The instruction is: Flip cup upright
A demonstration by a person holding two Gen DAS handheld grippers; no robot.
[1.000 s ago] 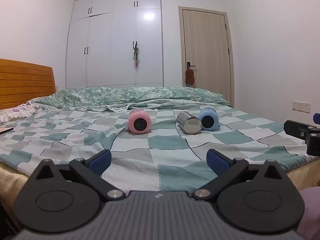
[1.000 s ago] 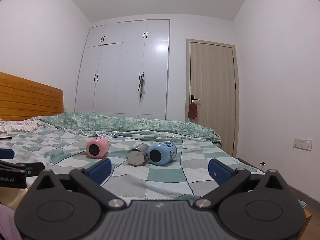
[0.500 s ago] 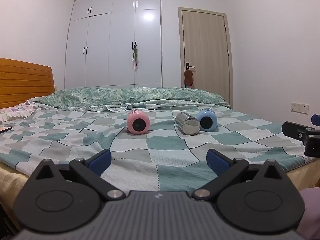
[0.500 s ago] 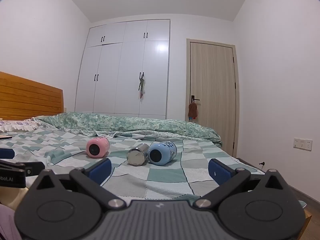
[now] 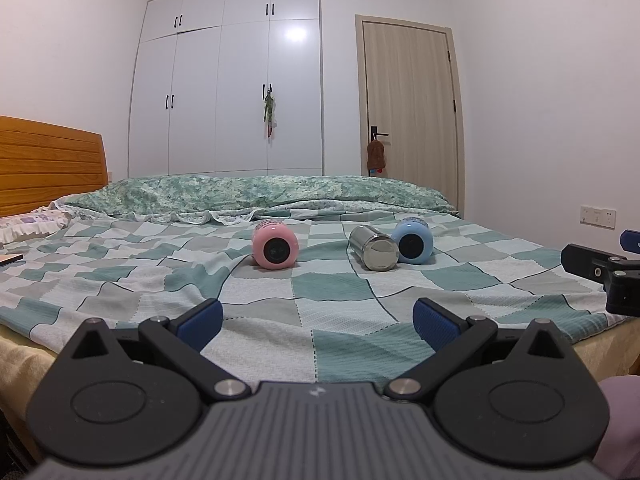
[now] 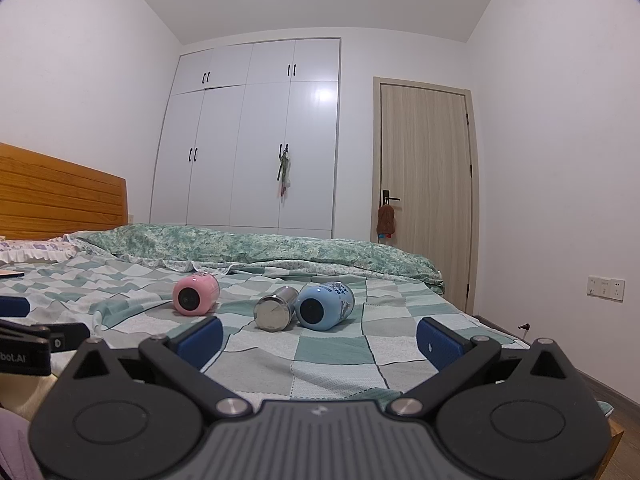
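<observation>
Three cups lie on their sides on the checked bedspread: a pink cup, a steel cup and a blue cup touching it. They also show in the right wrist view: the pink cup, the steel cup, the blue cup. My left gripper is open and empty, near the bed's front edge, well short of the cups. My right gripper is open and empty, also short of the cups.
A rumpled green quilt lies behind the cups. A wooden headboard stands at the left. A white wardrobe and a door are at the back. The other gripper shows at the right edge.
The left wrist view has dipped slightly lower between frames. The cups have not moved, and both grippers stay open.
</observation>
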